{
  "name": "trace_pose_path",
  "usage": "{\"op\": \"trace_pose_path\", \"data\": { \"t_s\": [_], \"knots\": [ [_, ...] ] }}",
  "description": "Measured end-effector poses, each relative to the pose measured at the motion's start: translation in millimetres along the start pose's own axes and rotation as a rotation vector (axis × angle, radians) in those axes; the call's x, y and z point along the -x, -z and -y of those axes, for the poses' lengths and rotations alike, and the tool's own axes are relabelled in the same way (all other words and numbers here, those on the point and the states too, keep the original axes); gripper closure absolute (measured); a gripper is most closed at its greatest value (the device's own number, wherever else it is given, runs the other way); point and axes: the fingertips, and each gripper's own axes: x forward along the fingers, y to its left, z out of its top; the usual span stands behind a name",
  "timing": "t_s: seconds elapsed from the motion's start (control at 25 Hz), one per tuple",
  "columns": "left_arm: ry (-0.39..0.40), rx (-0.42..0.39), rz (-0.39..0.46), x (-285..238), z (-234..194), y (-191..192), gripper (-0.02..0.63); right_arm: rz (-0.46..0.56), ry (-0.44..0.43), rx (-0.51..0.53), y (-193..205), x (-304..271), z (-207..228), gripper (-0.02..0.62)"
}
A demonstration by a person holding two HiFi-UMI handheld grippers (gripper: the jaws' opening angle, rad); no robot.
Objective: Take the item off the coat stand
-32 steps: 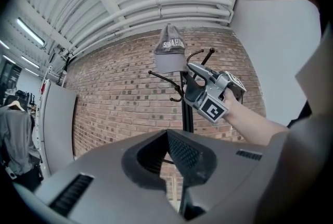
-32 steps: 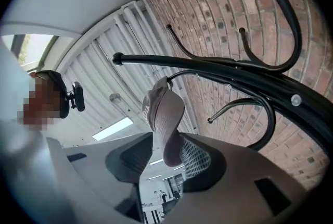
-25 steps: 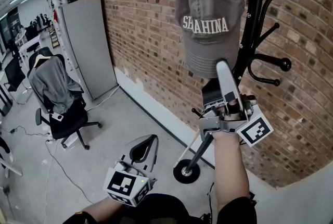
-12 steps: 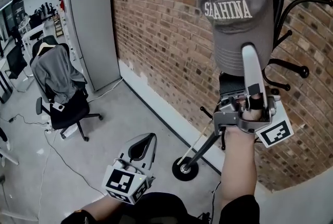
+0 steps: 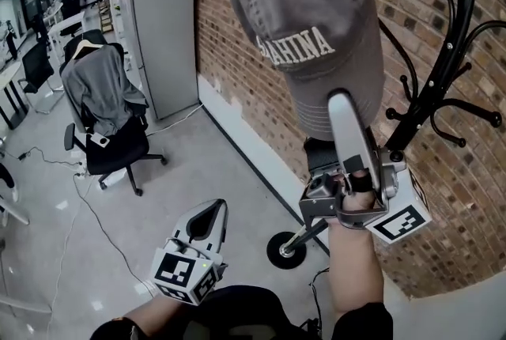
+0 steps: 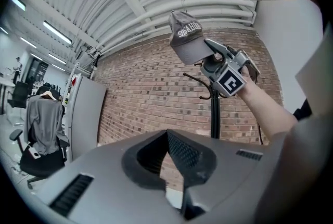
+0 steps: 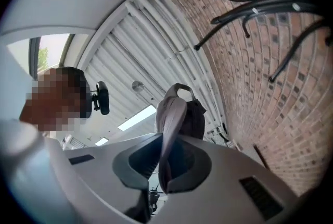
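A grey cap (image 5: 316, 22) with white lettering hangs in the air by its brim, left of the black coat stand (image 5: 443, 69) and clear of its hooks. My right gripper (image 5: 340, 105) is raised under the cap, its jaws closing on the brim. In the right gripper view the cap (image 7: 174, 113) stands edge-on, pinched in the right gripper (image 7: 167, 137). My left gripper (image 5: 215, 208) hangs low at the left, shut and empty. The left gripper view has the left gripper (image 6: 166, 134) in front, the cap (image 6: 187, 35) and coat stand (image 6: 214, 113) beyond.
A brick wall (image 5: 237, 54) runs behind the stand, whose round base (image 5: 286, 250) rests on the floor. A tall grey cabinet (image 5: 166, 38) leans by the wall. An office chair (image 5: 107, 149) draped with a grey garment stands at the left, cables on the floor beside it.
The right gripper's jaws have closed on the cap's brim. The cap has swung left, off the coat stand, and now tilts; the stand's hooks show bare to the right.
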Motion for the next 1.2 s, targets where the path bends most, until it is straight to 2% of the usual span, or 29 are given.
{"op": "trace_pose_path", "data": {
  "t_s": [0.16,0.32,0.6,0.72,0.84,0.96,1.2],
  "knots": [
    [-0.068,0.044,-0.042,21.2,-31.2,25.2,0.574,-0.036,0.050,-0.200,68.2,24.1,6.3,0.565],
    [-0.108,0.084,-0.115,48.8,-50.8,60.1,0.574,-0.088,0.178,-0.377,139.7,66.7,13.2,0.565],
    [-0.090,0.133,-0.268,73.8,-72.6,138.6,0.574,-0.190,0.553,-0.588,253.0,191.7,22.9,0.563],
    [-0.078,0.140,-0.311,77.0,-86.2,161.7,0.574,-0.230,0.704,-0.665,292.3,243.3,5.5,0.563],
    [-0.027,0.137,-0.362,71.7,-94.4,180.9,0.574,-0.245,0.828,-0.716,320.0,275.8,-12.9,0.563],
    [0.067,0.119,-0.409,65.4,-89.5,198.6,0.574,-0.229,0.913,-0.706,330.6,291.6,-30.6,0.563],
    [0.235,0.038,-0.447,55.1,-56.9,217.5,0.574,-0.145,0.939,-0.631,312.3,302.3,-59.3,0.564]
  ]
}}
